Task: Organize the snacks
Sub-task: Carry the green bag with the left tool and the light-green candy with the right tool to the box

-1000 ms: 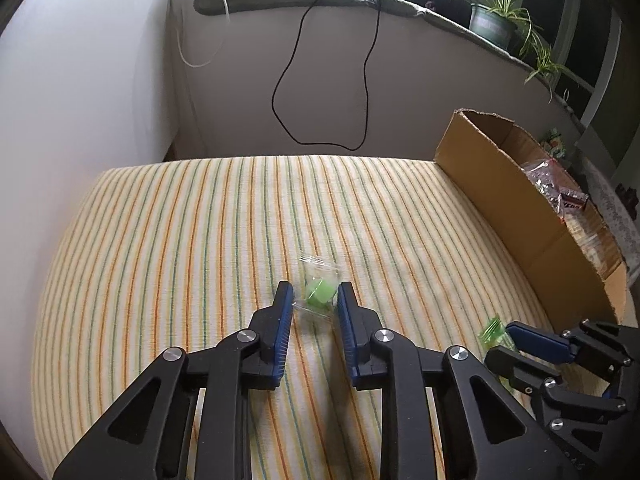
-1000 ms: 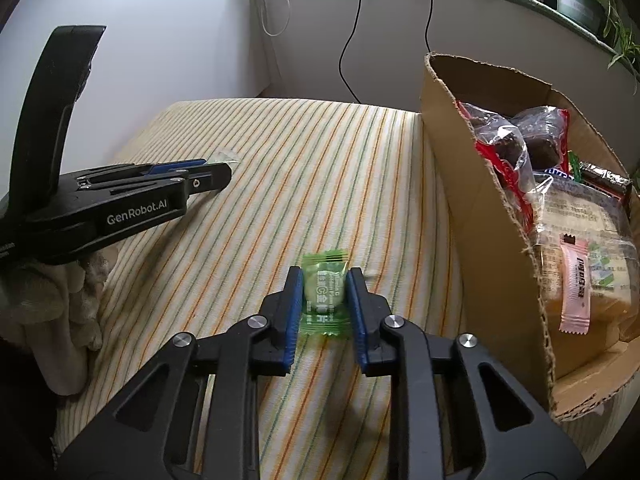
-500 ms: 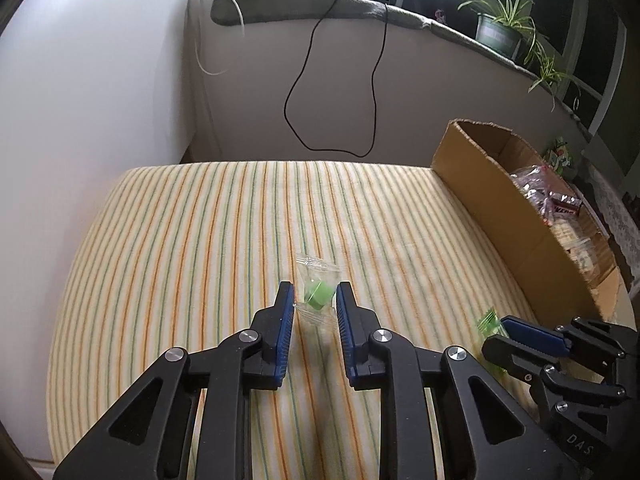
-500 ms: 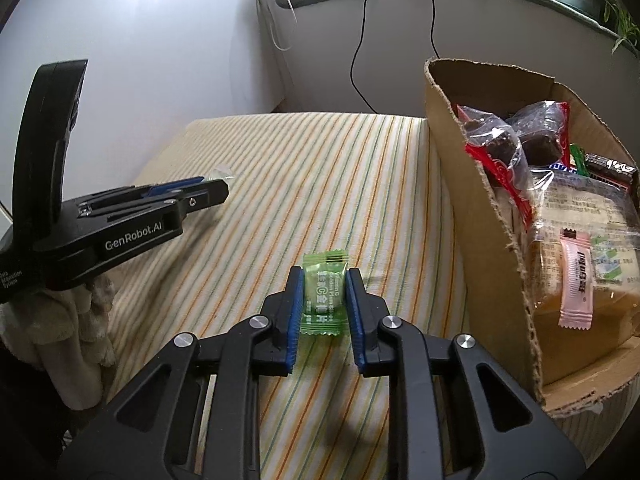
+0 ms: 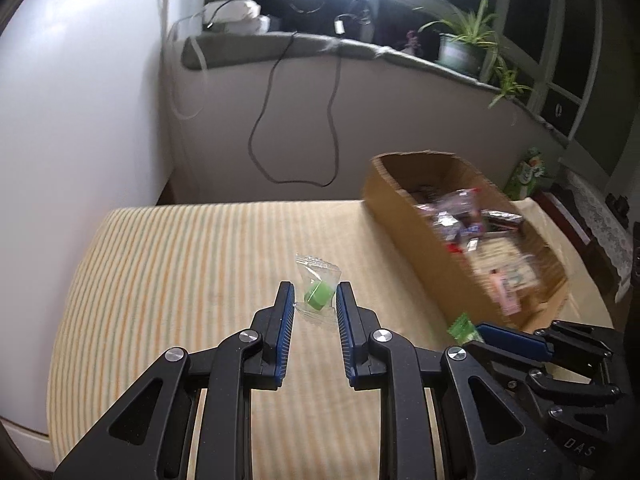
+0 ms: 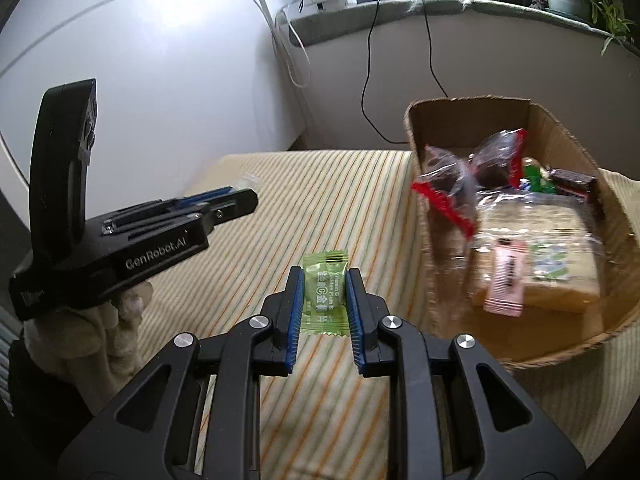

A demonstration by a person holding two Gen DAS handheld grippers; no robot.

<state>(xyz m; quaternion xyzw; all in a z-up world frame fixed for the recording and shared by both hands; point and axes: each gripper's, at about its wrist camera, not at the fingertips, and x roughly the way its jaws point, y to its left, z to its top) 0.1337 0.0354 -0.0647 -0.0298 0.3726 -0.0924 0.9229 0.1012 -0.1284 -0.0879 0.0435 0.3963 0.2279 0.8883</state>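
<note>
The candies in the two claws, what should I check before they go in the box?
1. Left claw pinches the clear-wrapped green candy: ok.
2. Right claw pinches the green plum candy: ok.
3. Both candies lifted clear of the striped cloth: ok, it seems.
4. Cardboard box open on top: ok.
5. Room left among the snacks in it: ok, bare floor at the near end.
6. Grip firm enough for the trip: cannot tell.
</note>
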